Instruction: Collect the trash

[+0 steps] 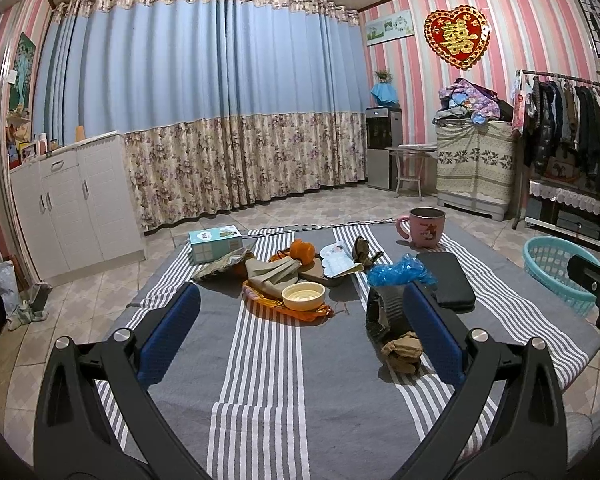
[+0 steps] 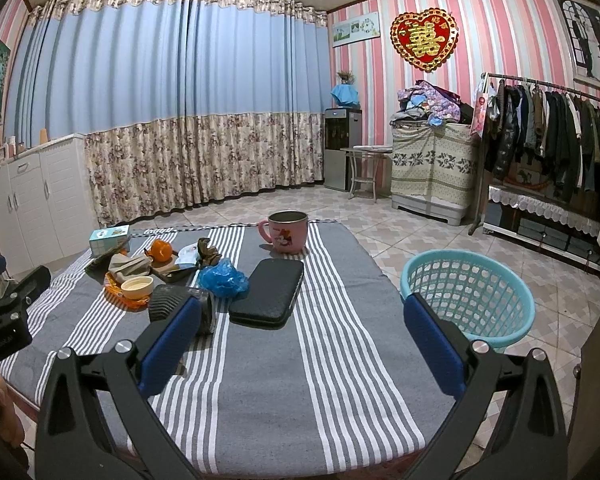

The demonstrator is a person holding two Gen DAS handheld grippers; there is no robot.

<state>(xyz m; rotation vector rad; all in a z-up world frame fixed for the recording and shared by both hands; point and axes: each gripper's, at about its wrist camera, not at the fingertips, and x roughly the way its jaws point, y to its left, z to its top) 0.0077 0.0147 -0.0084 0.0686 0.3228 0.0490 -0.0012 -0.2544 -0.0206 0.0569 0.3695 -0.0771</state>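
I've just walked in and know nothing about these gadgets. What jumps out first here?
Probably the red heart decoration high on the pink striped wall, then the blue curtain across the back. Nearer, a striped cloth carries clutter: a pink mug at its far edge, a crumpled blue plastic bag mid-cloth, and a turquoise basket on the floor to the right.

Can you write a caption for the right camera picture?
Open right gripper above a striped table, facing a pink mug, black case and basket.
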